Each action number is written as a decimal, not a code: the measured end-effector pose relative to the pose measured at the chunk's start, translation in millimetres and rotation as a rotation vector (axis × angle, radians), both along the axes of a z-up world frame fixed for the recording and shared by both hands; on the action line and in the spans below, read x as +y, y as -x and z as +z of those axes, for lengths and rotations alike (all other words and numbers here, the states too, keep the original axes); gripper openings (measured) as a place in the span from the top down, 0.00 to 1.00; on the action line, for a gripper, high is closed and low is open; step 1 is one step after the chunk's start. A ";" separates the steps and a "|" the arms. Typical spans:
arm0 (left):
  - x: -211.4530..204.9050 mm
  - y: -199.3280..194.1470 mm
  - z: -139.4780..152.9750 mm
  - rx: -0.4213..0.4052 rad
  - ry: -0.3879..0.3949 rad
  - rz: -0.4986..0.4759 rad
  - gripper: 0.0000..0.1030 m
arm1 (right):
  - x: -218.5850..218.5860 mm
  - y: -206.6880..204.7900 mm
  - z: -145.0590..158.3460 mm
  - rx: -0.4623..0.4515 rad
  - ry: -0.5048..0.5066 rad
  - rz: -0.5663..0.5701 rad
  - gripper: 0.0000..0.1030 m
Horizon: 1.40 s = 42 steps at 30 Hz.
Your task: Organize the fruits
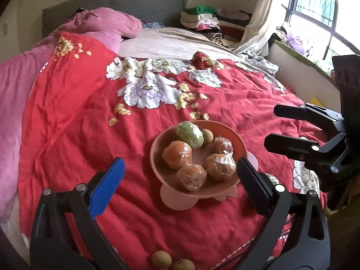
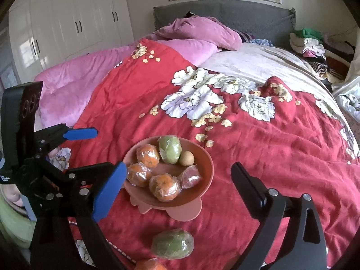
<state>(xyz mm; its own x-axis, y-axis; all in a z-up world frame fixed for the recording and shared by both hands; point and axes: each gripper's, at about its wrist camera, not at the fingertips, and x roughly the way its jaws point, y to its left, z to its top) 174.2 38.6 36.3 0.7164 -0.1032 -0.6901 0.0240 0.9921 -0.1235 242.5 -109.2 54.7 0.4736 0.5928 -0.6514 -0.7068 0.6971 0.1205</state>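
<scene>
Your left gripper point(image 1: 180, 180) is spread wide over the near rim of the bowl point(image 1: 157, 155), with nothing between its fingers: one pad ribbed blue, the other matte black. Your right gripper point(image 2: 177, 184) hangs just as wide and just as empty beside the same bowl, on its right.

That bowl is smooth salmon-pink plastic, round and shallow, sitting on a paler scalloped foot on the bed's red quilt point(image 1: 220, 105), a crumpled cotton with big white printed peonies. In it you've got three oranges point(image 1: 177, 155) in crinkly clear film, one green fruit point(image 1: 190, 133) wrapped in the same film, a small reddish wrapped fruit point(image 1: 223, 145), and one bare, matte tan longan point(image 1: 207, 136) tucked against the green fruit.

Out on the quilt, at the near edge in the right wrist view, a second wrapped green fruit point(image 2: 172, 244) lies well clear of the bowl, with a wrapped orange point(image 2: 149, 265) just below it. In the left wrist view, two loose longans point(image 1: 161, 258) sit side by side at the bottom edge.

White lettering on the left gripper's body is too small to read.
</scene>
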 end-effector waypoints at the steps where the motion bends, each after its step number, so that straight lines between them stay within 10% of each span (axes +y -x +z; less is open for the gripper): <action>1: 0.9 1.0 0.9 -0.002 0.000 0.004 0.10 | -0.5 0.4 0.7 -0.001 -0.003 -0.003 0.09; 42: 1.4 56.0 8.8 -0.016 -0.009 0.043 0.09 | -22.0 56.1 6.3 -0.052 -0.022 -0.024 0.07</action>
